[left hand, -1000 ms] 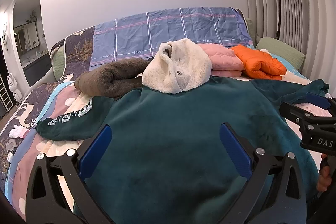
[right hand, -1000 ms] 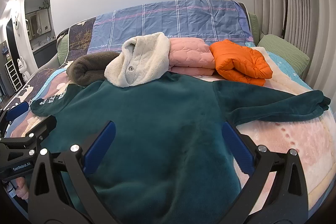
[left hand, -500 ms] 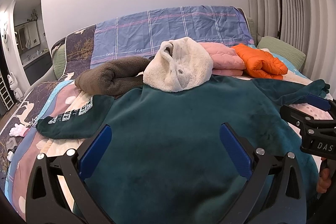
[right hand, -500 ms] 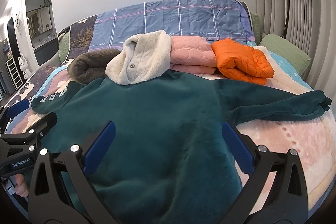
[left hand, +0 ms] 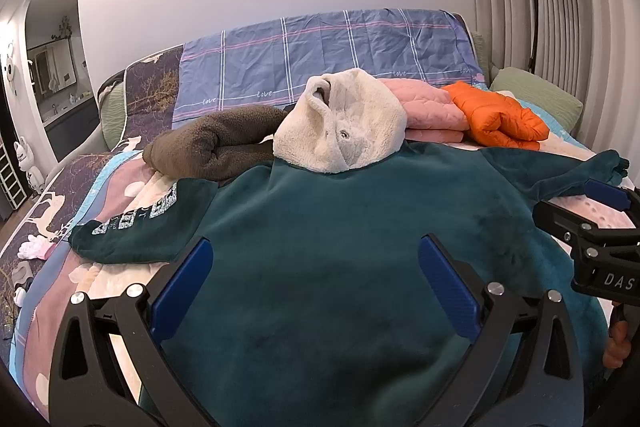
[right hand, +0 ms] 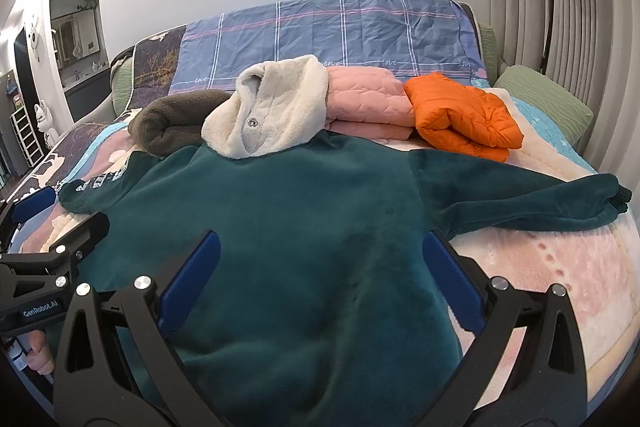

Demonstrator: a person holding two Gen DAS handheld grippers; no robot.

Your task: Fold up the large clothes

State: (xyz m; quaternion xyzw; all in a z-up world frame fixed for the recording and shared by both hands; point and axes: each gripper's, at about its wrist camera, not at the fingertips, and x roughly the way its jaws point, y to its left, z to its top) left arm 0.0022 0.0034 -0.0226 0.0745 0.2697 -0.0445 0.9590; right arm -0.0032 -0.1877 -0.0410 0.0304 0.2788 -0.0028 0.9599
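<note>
Both claws hang spread wide and empty above the lower half of the teal sweatshirt (left hand: 340,267), which lies face-down and flat across the bed (right hand: 560,267). Taking that sweatshirt as the landmark and moving from its left: its left sleeve (left hand: 132,227), printed with white lettering, bends out toward the bed's left edge, and the left gripper (left hand: 312,287) hovers over the body with its blue pads wide apart, holding nothing. Just beyond the collar sit four folded garments in a row: a brown fleece (left hand: 216,143), a cream sherpa jacket (left hand: 344,127) whose edge touches the neckline, a pink quilted piece (left hand: 424,107) and an orange puffer (left hand: 500,119). The right gripper (right hand: 320,283) hovers over the body's right side, equally wide apart and unloaded, and the right sleeve (right hand: 520,203) stretches straight out past it.

Over the last second almost nothing has moved; both views have only crept slightly nearer the cloth. That suggests spreading is finished and folding has not begun, with a sleeve probably the first thing to bring inward.
</note>
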